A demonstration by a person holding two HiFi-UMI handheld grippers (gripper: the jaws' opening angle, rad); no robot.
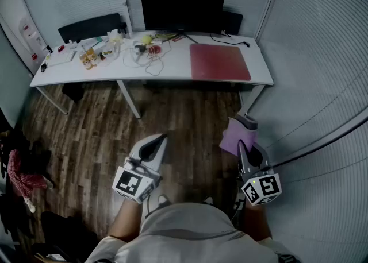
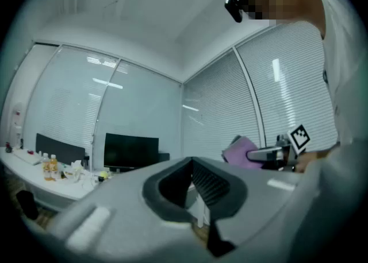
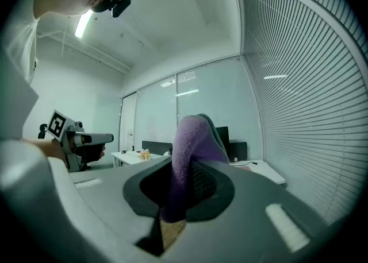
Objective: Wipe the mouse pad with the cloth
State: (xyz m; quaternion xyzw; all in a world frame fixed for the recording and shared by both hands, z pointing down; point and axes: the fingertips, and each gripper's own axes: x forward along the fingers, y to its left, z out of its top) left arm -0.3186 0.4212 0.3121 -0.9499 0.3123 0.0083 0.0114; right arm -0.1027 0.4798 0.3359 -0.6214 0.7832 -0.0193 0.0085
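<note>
While red mouse pad (image 1: 220, 62) lies flat at right end of white desk (image 1: 175, 61), well apart from both grippers, purple cloth (image 1: 237, 134) pinched upright in right gripper (image 1: 244, 146), left gripper (image 1: 160, 141) jaws pressed together, empty, both over wood floor (image 1: 190, 112), dark monitor (image 1: 181, 9) at desk's back edge

Grey two-jaw left gripper (image 1: 163, 138) held low before the body, jaws together and empty, matching right gripper (image 1: 242, 144) beside it, jaws clamped on a purple fleecy cloth (image 1: 236, 134), both pointing forward
</note>
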